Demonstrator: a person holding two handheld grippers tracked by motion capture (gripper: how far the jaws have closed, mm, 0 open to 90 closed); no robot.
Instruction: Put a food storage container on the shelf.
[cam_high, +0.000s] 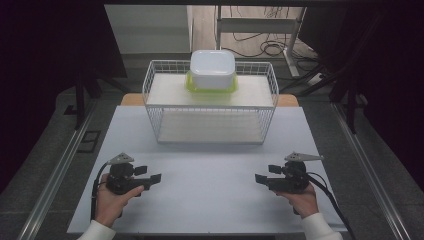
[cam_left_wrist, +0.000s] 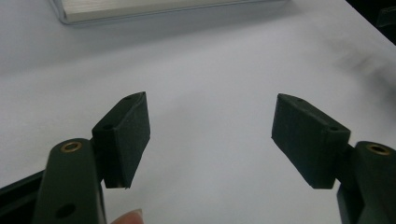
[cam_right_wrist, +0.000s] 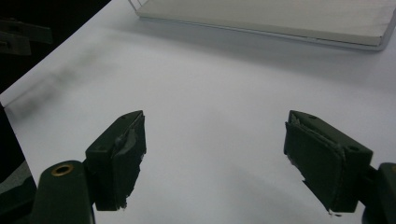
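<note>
A white plastic container with a yellow-green lid (cam_high: 212, 71) sits upside down on the top shelf of a white wire rack (cam_high: 210, 100) at the back of the table. My left gripper (cam_high: 148, 175) rests low over the white table at front left, held in a hand, jaws wide apart and nothing between them (cam_left_wrist: 210, 140). My right gripper (cam_high: 266, 173) mirrors it at front right, open and holding nothing (cam_right_wrist: 215, 158). Both point toward the table's middle, well short of the rack.
The white table (cam_high: 210, 185) is bare between the grippers. The rack's lower shelf (cam_high: 210, 129) holds nothing; its base edge (cam_right_wrist: 280, 18) lies ahead in the right gripper view. Dark floor, metal rails and cables surround the table.
</note>
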